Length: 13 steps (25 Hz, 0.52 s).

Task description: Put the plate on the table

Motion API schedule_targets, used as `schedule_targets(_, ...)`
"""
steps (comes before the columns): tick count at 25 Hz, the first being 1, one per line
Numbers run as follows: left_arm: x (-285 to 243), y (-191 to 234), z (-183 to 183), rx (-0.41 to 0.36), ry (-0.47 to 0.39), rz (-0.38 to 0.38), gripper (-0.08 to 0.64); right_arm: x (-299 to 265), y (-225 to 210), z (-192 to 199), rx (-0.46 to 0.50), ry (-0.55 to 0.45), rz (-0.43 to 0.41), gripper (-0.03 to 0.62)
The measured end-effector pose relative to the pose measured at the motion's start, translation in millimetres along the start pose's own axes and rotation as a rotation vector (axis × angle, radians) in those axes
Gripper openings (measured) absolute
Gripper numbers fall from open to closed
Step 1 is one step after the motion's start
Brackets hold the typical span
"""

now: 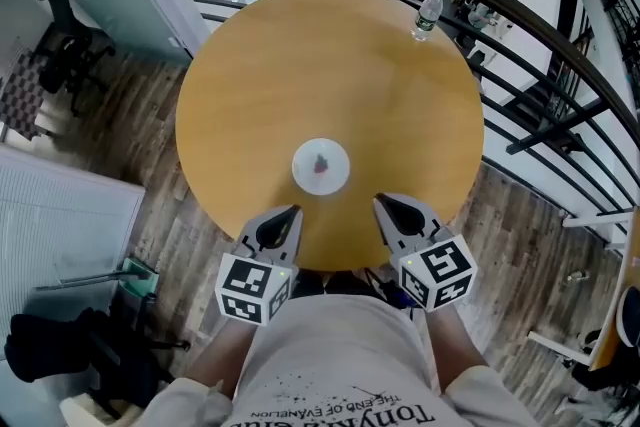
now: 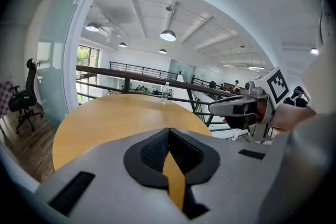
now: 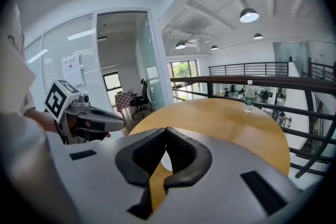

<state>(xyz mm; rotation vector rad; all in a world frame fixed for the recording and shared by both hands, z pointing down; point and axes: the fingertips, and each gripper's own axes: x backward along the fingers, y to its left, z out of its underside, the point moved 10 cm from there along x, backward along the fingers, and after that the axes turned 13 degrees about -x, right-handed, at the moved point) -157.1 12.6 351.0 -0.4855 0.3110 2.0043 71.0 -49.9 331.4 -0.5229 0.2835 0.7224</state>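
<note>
Black jaws of left gripper (image 1: 294, 212) and right gripper (image 1: 381, 202) meet, empty.

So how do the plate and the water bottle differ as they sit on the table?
The plate lies flat near the person's edge; the water bottle stands upright at the far edge. The plate is white with a red spot; the water bottle is clear. Both rest on the table.
</note>
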Motion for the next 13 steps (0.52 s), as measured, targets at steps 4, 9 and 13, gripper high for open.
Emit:
schedule_targets(4, 0.6, 2.3, -2.2, -0.006, -0.002, 0.005, 0.025, 0.8, 1.5, -1.5, -0.008, -0.01, 0.008, 0.025)
schedule_targets(9, 1.3, 2.6, -1.0, -0.005, 0.006, 0.004, 0.025, 5.6, -2.4, -0.8, -0.024, -0.02, 0.021, 0.025)
schedule_targets(13, 3.8, 0.0, 1.1, -0.005, 0.014, 0.005, 0.025, 9.6, -4.9, 2.8, -0.035, -0.022, 0.03, 0.025)
